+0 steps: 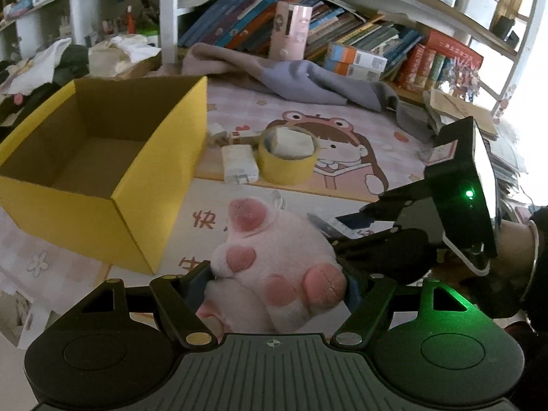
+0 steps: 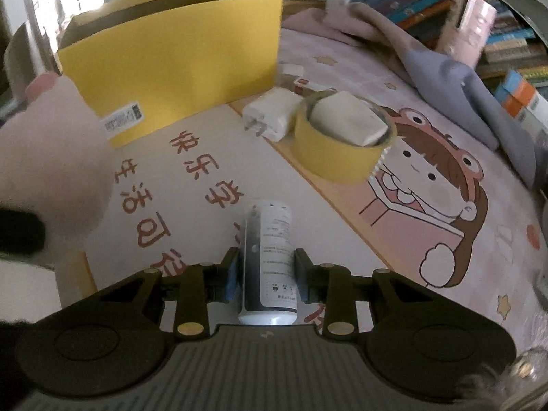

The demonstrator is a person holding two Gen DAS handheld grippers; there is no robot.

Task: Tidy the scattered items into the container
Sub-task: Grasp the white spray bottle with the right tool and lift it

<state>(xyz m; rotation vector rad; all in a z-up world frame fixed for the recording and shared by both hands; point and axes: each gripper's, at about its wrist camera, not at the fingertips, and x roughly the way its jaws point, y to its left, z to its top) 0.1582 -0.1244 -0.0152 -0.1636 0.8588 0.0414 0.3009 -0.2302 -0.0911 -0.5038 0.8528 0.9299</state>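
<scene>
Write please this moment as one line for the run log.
left gripper: shut on pink plush toy | right gripper: jaws around white bottle | yellow box: empty | tape roll, charger: on mat

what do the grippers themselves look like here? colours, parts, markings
Both match: black linkage arms with brass-coloured pivot pins, blue finger pads, grey ribbed base with two round black discs. Left gripper has a small crosshair mark on the base. Right gripper, seen from the left camera, shows a green LED.

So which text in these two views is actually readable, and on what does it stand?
"快乐学" and "生活可": red characters on the desk mat; later characters are hidden.
White bottle in the right hand-held gripper: print too small.
Barcode sticker on the yellow box: unreadable.
Book spines: blurred.
</scene>
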